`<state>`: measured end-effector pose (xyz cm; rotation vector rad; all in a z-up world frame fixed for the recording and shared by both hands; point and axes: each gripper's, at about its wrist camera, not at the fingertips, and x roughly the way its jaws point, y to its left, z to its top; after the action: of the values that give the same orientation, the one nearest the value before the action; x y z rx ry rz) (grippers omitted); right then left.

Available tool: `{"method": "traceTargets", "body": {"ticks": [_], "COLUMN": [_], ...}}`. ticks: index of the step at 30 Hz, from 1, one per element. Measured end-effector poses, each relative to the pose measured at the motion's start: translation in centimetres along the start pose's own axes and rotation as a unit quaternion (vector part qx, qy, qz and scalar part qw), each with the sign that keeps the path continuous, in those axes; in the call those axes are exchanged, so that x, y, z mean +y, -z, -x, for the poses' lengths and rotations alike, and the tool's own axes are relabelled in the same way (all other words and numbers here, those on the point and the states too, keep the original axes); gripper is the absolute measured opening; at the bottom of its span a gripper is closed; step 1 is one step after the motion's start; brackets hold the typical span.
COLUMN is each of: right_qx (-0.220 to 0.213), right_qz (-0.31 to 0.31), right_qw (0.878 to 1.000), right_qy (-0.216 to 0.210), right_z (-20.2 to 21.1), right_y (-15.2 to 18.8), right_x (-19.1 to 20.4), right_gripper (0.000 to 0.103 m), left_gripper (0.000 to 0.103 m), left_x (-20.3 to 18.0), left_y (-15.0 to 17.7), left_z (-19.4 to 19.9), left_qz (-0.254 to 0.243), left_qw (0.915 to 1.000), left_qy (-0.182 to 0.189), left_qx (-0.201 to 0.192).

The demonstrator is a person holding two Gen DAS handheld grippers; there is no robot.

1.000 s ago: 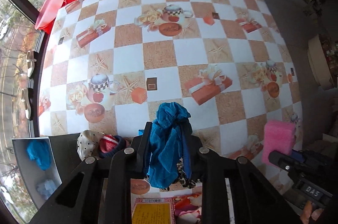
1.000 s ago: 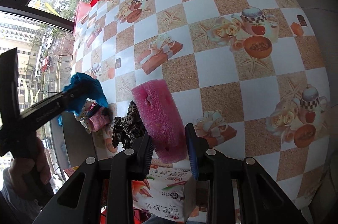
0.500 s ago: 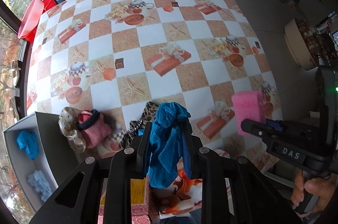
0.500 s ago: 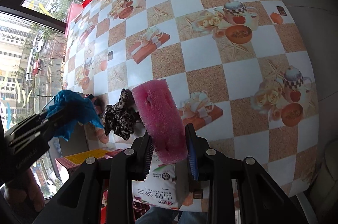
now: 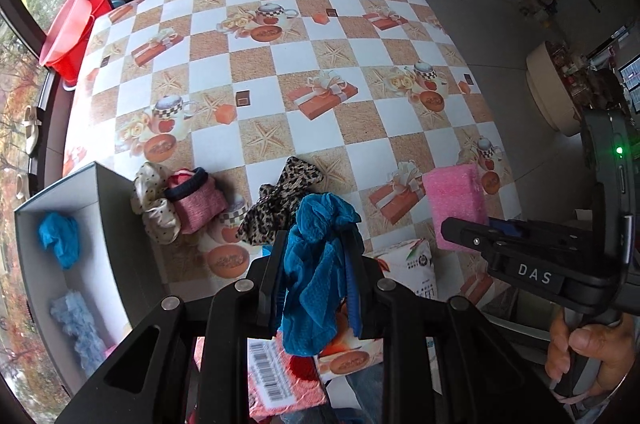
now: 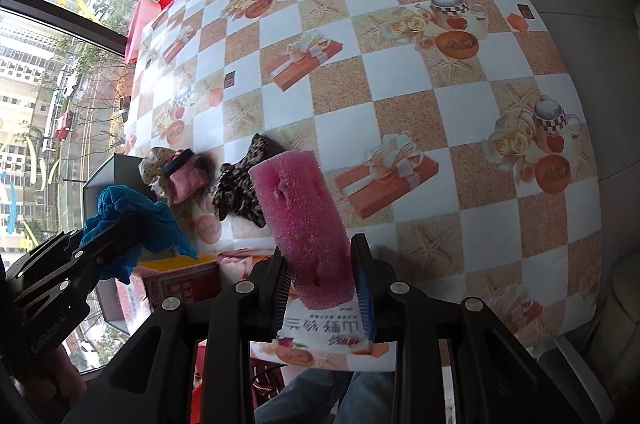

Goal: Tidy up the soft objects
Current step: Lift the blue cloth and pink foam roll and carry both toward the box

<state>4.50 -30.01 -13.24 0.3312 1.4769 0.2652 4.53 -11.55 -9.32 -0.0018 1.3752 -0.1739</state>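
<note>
We have the blue cloth [image 5: 320,264] pinched in the left gripper [image 5: 318,276] and the pink sponge [image 6: 304,224] clamped by its lower end in the right gripper [image 6: 322,288], both lifted above the near edge of the table [image 5: 360,63]. The cloth looks light and limp, draping below the jaws, so a bunched middle fold seems the safest hold. The sponge looks light and springy; we judge a grip across its flat sides, nearer the middle, would keep it from tilting.
</note>
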Motion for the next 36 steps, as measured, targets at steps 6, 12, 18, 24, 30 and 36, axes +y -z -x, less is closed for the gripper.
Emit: {"method": "traceTargets", "body": {"ticks": [6, 12, 18, 24, 30, 36], "right_qx": [-0.007, -0.014, -0.023, -0.032, -0.036, -0.038], "right_qz": [0.013, 0.024, 0.042, 0.076, 0.104, 0.135], "right_qw": [1.000, 1.000, 0.999, 0.996, 0.993, 0.989], "right_qy": [0.003, 0.009, 0.018, 0.028, 0.032, 0.039], "right_z": [0.9, 1.6, 2.5, 3.3, 3.4, 3.5], "right_y": [1.8, 3.7, 5.3, 6.5, 7.3, 7.9], "right_x": [2.3, 4.2, 6.4, 9.5, 12.2, 14.8], "right_gripper": [0.031, 0.031, 0.031, 0.031, 0.031, 0.031], "left_gripper": [0.027, 0.027, 0.027, 0.027, 0.027, 0.027], "left_x": [1.4, 2.4, 3.1, 4.2, 6.0, 8.3], "left_y": [2.2, 4.7, 6.8, 8.3, 9.5, 10.8], "left_z": [2.3, 4.3, 5.5, 6.5, 7.5, 8.2], "left_qz": [0.002, 0.000, 0.001, 0.002, 0.023, 0.049], "left_qw": [0.9999, 0.9995, 0.9992, 0.9988, 0.9979, 0.9965], "left_qy": [-0.003, -0.005, -0.001, -0.005, -0.005, -0.010], "left_qx": [-0.015, -0.032, -0.039, -0.049, -0.061, -0.067]}}
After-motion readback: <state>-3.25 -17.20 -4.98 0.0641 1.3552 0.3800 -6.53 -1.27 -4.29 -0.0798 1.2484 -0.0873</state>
